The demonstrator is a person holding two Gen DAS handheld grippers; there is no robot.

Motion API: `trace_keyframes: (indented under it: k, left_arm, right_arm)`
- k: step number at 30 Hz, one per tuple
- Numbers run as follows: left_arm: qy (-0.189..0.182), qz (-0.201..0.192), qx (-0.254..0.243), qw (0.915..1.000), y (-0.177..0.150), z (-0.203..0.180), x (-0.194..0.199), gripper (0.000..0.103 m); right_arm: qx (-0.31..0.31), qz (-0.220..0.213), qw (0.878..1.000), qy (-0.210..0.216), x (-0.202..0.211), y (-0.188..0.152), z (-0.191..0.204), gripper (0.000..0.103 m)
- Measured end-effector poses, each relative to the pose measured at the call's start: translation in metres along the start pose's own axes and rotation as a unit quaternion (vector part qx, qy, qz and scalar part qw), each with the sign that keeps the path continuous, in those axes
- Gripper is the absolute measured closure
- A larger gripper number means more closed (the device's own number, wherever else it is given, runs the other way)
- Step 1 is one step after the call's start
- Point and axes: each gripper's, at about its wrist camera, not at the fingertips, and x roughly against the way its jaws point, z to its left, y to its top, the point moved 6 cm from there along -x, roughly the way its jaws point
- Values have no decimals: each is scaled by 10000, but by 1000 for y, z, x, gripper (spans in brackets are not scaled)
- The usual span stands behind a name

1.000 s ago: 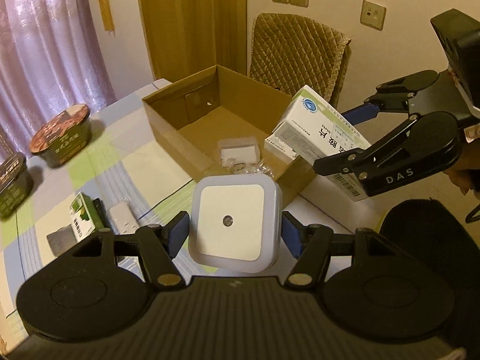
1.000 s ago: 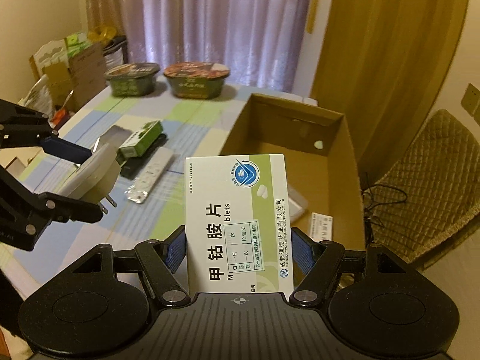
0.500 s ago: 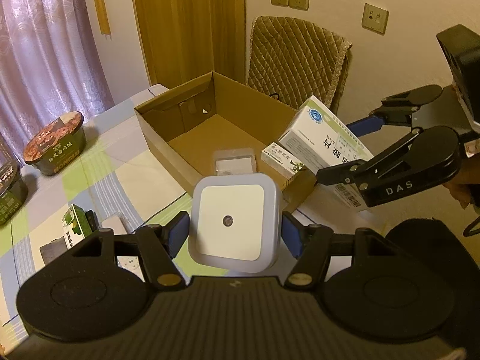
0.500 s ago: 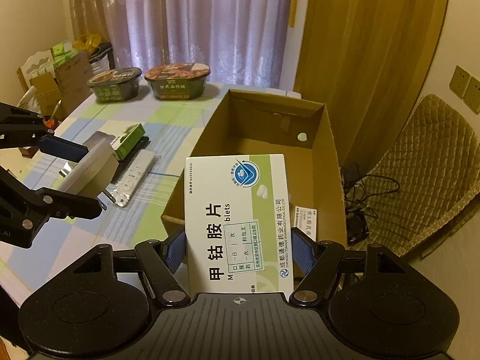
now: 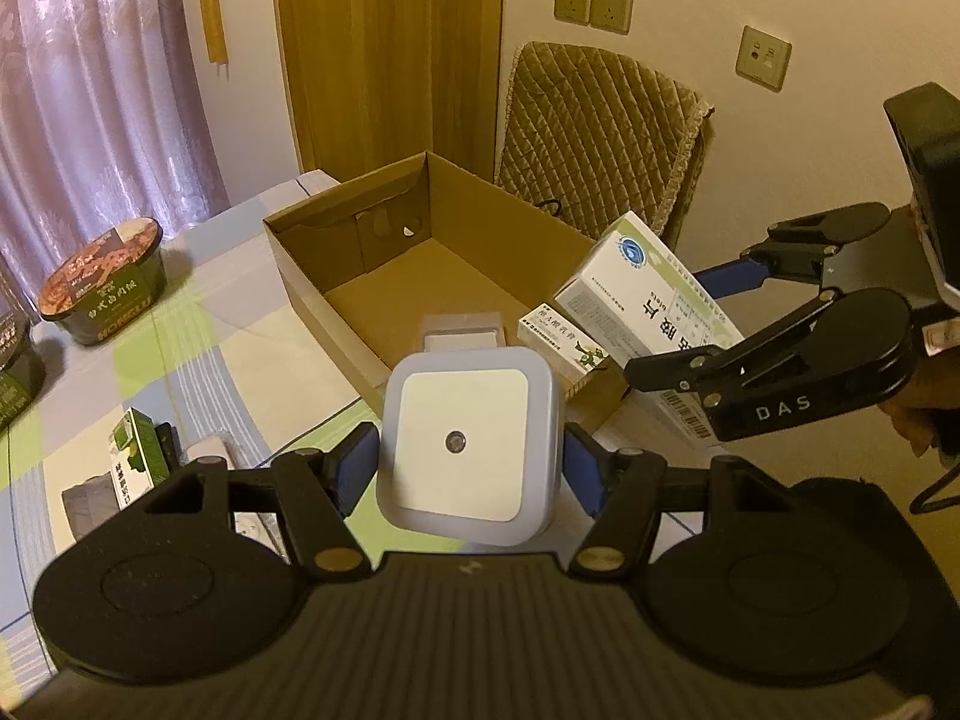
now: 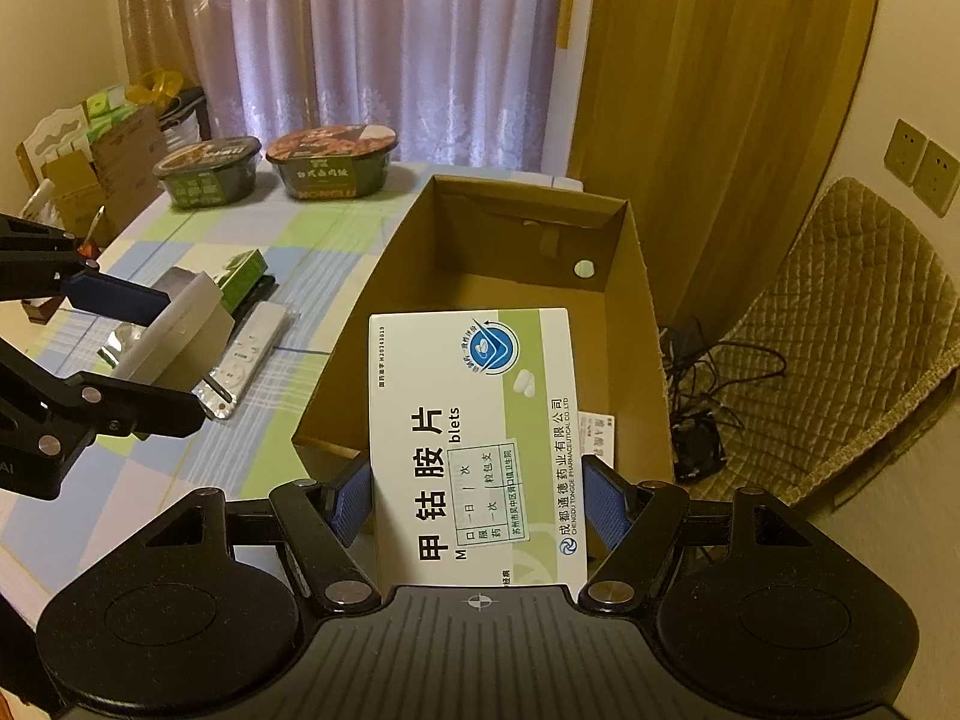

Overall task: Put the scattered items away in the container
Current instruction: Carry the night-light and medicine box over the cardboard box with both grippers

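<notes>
My left tongs (image 5: pixel 471 459) still clamp the square white plug-in night light (image 5: pixel 468 444), my right tongs (image 6: pixel 477 498) the white-and-green medicine carton (image 6: pixel 474 438); both have backed away, so the open brown cardboard box (image 6: pixel 636 324) now lies farther ahead, drops still pending

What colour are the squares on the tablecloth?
The checked tablecloth has pale green, light blue and cream squares with thin stripes, shown best in the right wrist view.

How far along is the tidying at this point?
Partway. Done: a small medicine box and a clear plastic case lie in the cardboard box. In hand: left tool holds the night light; right tool holds the white pill box. Left: green carton, remote.
</notes>
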Motion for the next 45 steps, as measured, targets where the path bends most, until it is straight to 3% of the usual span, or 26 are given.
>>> trace_keyframes:
  k: [15, 27, 45]
  left_arm:
    - [191, -107, 323, 9992, 24, 3, -23, 42]
    - [193, -147, 426, 9988, 46, -4, -71, 42]
    - [296, -40, 321, 9990, 46, 1, -110, 42]
  right_arm:
    - [-116, -88, 9998, -118, -14, 10, -22, 29]
    - [-309, -130, 9993, -149, -40, 27, -51, 29]
    - [-404, -36, 9991, -142, -71, 35, -65, 30]
